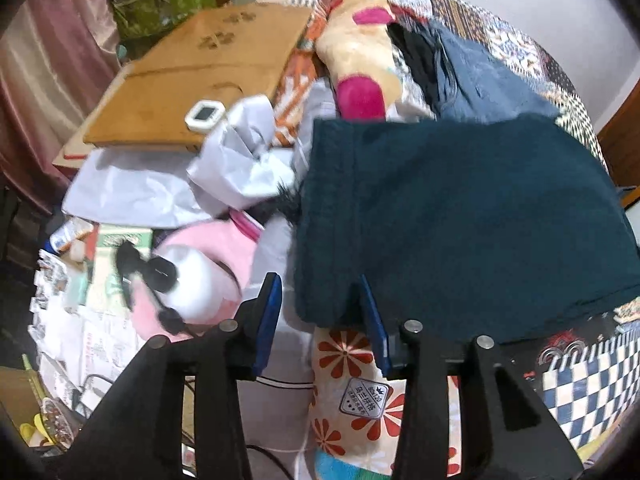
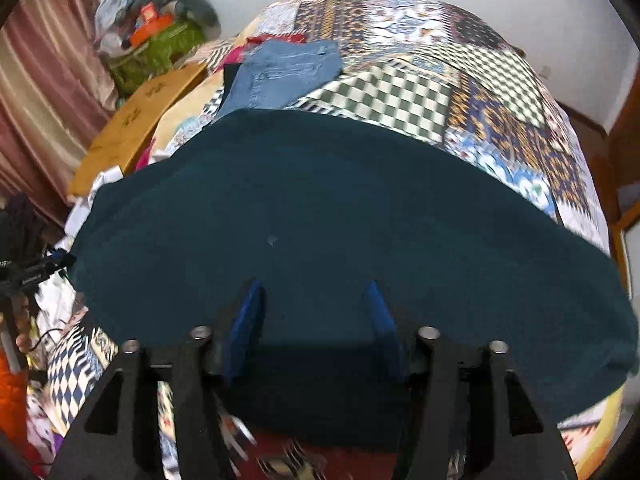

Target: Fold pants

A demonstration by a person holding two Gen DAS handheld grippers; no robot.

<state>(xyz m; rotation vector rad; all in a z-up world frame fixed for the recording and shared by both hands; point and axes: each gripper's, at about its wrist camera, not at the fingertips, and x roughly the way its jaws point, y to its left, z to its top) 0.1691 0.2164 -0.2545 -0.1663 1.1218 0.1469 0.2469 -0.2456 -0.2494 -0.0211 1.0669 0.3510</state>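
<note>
One pair of dark teal pants [image 2: 320, 216] lies spread flat across a patchwork quilt [image 2: 480, 120] on the bed, and it is the only teal garment in sight. Two grippers work over it. The left gripper [image 1: 320, 308] hangs at the near left corner of the cloth with its two blue-padded fingers [image 1: 268, 312] standing wide apart; the hem edge falls between them, though the blur makes it hard to say whether either pad touches fabric. The right gripper [image 2: 316, 316] sits over the near edge of the pants, jaws likewise spread wide, the teal cloth filling the gap between its two blue fingers [image 2: 378, 312]. Beyond the pants lies one pair of blue jeans [image 2: 284, 76], folded, well apart from the teal cloth. Off to the left sit one brown paper bag [image 1: 192, 80], one small white timer [image 1: 204, 114] on it, and one pink-and-white plush toy [image 1: 200, 276].
</note>
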